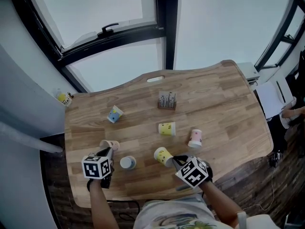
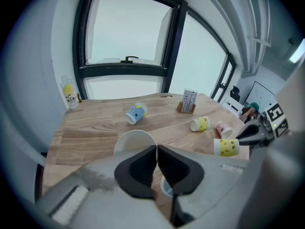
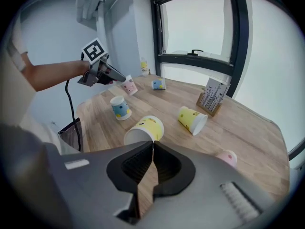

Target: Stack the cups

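Over table (image 1: 224, 109), flanking blue cup (image 1: 127, 162): pinching pink cup (image 1: 110, 144) in left claw (image 1: 109, 150), yellow cup (image 1: 162, 155) in right claw (image 1: 174, 160); could slip, held only by rims.

Two blue cups (image 1: 114, 114) (image 1: 127, 162), two yellow cups (image 1: 167, 128) (image 1: 163, 155), two pink cups (image 1: 195, 138) (image 1: 109, 144), one card stand (image 1: 167, 100) and one bottle (image 1: 64, 98).

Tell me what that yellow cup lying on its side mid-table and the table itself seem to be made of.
Yellow cup: probably paper, since it looks matte, with a printed outside, a plain white inside and a thin wall. Table: wood or wood veneer, with visible grain and plank seams and a smooth, low-sheen finish.
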`<state>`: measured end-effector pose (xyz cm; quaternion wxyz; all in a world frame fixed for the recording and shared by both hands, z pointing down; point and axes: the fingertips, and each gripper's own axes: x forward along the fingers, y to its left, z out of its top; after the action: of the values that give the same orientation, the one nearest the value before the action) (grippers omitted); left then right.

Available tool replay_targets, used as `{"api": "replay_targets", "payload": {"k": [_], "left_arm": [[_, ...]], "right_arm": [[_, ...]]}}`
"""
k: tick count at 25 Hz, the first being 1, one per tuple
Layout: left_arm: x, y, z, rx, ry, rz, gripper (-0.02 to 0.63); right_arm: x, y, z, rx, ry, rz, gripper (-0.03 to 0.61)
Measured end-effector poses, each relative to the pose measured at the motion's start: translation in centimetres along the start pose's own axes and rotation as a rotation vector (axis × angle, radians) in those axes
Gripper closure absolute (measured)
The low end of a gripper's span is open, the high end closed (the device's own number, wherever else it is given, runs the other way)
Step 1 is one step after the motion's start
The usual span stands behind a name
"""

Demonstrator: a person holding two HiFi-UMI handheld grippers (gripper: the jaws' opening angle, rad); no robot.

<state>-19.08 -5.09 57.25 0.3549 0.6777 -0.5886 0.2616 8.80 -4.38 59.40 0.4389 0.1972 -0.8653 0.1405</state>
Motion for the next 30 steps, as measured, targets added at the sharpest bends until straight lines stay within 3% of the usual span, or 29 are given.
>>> {"api": "replay_targets", "payload": {"k": [7, 15, 30], "left_arm": [[-2.0, 0.4, 0.1, -0.123, -0.096, -0.037, 0.597], [-3.6, 0.7, -0.9, -0.150, -0.136, -0.024, 0.597], [-5.3, 2.6, -3.4, -0.210, -0.167, 0.024, 0.597]], "right_arm": [[0.9, 1.2, 1.0, -0.006, 0.095, 0.069, 0.569], [2.2, 2.4, 2.5, 0.018, 0.188, 0.144, 0.569], [5.8, 4.6, 4.4, 0.191, 0.284, 0.270, 0.568]]}}
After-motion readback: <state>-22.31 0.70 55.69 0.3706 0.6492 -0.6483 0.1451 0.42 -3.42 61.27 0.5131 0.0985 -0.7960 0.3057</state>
